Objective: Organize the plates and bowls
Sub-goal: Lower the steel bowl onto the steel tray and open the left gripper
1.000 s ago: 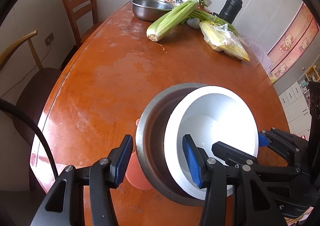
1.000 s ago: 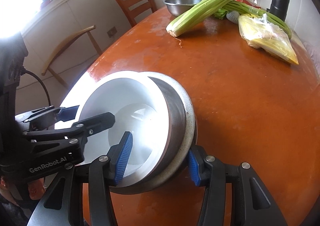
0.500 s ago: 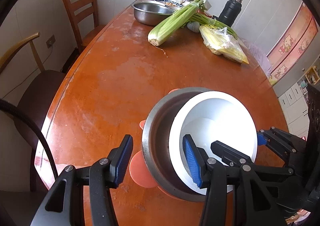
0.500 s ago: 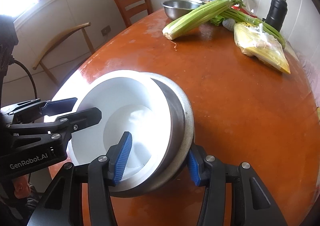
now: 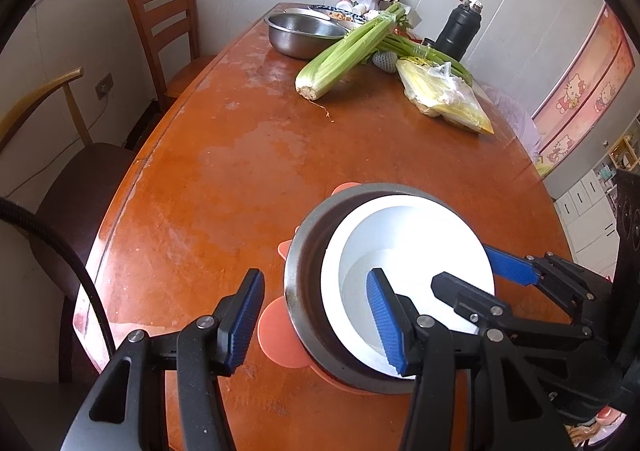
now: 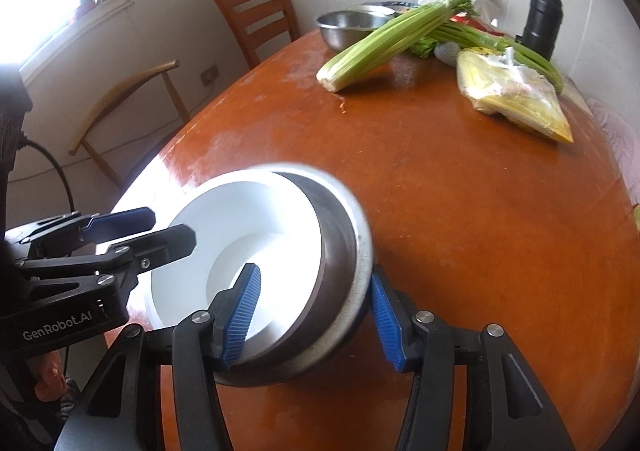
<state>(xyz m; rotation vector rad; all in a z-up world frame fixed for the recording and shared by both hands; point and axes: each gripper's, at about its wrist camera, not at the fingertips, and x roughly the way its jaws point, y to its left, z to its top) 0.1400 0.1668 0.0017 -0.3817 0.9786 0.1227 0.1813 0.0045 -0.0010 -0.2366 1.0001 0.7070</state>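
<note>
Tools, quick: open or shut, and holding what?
Left tool: open, astride the bowls' edge, not pinching.
Right tool: jaws just opened further around the bowls; grip cannot be told.

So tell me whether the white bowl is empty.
Empty: the white bowl, nested in the steel bowl, shows only bare white inside.

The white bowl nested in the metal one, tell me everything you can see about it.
The white bowl is round, smooth, glossy and deep with a flat bottom, and looks empty. It sits off-centre inside the grey metal bowl, which stands on an orange plate on the brown wooden table. One finger of each gripper reaches inside it; whether they touch it is unclear.
</note>
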